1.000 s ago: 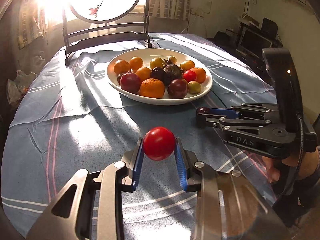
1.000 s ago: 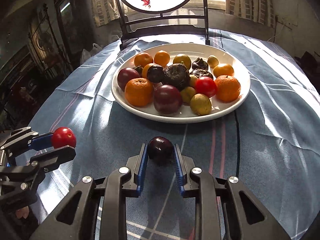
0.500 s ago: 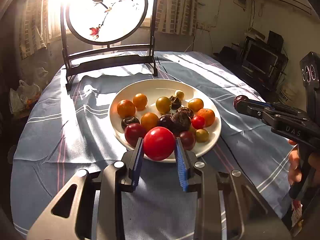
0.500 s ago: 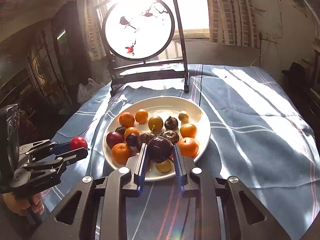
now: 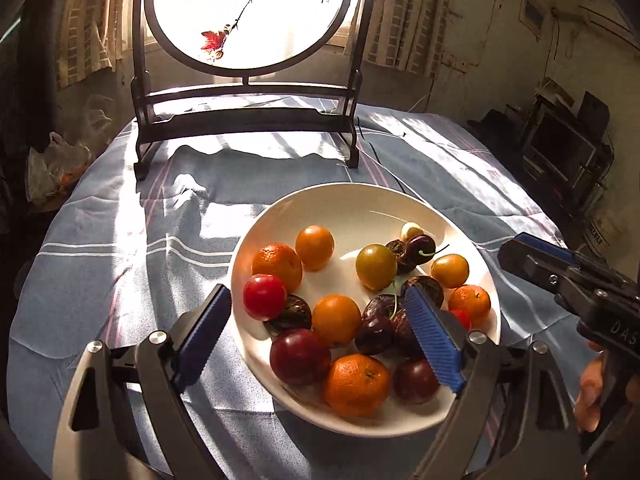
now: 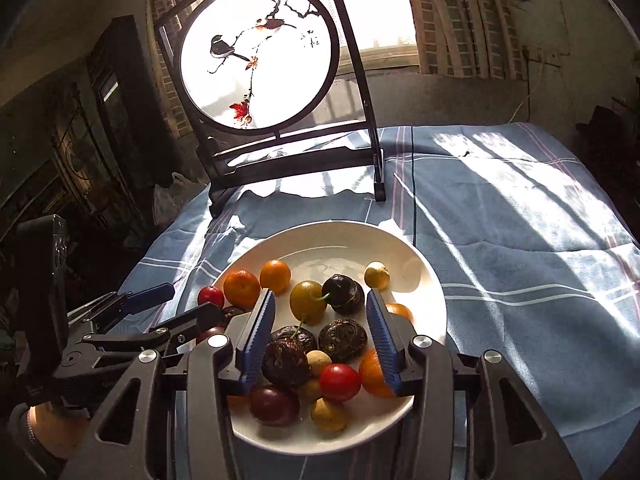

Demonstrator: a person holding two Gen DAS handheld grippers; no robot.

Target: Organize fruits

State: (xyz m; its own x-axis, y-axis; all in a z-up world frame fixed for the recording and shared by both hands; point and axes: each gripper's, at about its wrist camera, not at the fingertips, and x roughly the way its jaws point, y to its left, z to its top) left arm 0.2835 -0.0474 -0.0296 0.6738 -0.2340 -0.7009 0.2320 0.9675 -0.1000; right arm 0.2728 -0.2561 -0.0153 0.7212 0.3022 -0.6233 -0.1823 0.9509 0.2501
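A white plate (image 5: 340,192) (image 6: 320,226) on the blue cloth holds several oranges, plums, wrinkled dark fruits and small yellow ones. My left gripper (image 5: 317,294) (image 6: 192,300) hangs over its near left side. Its jaws are opening wide with nothing between the pads. A red tomato (image 5: 264,296) (image 6: 211,296) lies loose at the plate's left rim, beside an orange (image 5: 277,266). My right gripper (image 6: 320,296) (image 5: 506,254) is over the plate's near right, jaws opening, pads touching nothing. A shiny dark plum (image 6: 340,290) (image 5: 420,244) with a green stem sits just beyond its tips.
A round painted screen (image 5: 248,12) (image 6: 256,52) on a dark wooden stand (image 5: 244,120) stands at the table's far edge. The striped blue tablecloth (image 5: 100,260) lies wrinkled. A hand (image 5: 592,384) holds the right gripper. A plastic bag (image 5: 56,160) sits left of the table.
Both grippers moved forward and up over the plate and opened. The tomato left the left pads and the dark plum left the right pads; both now lie among the fruit.
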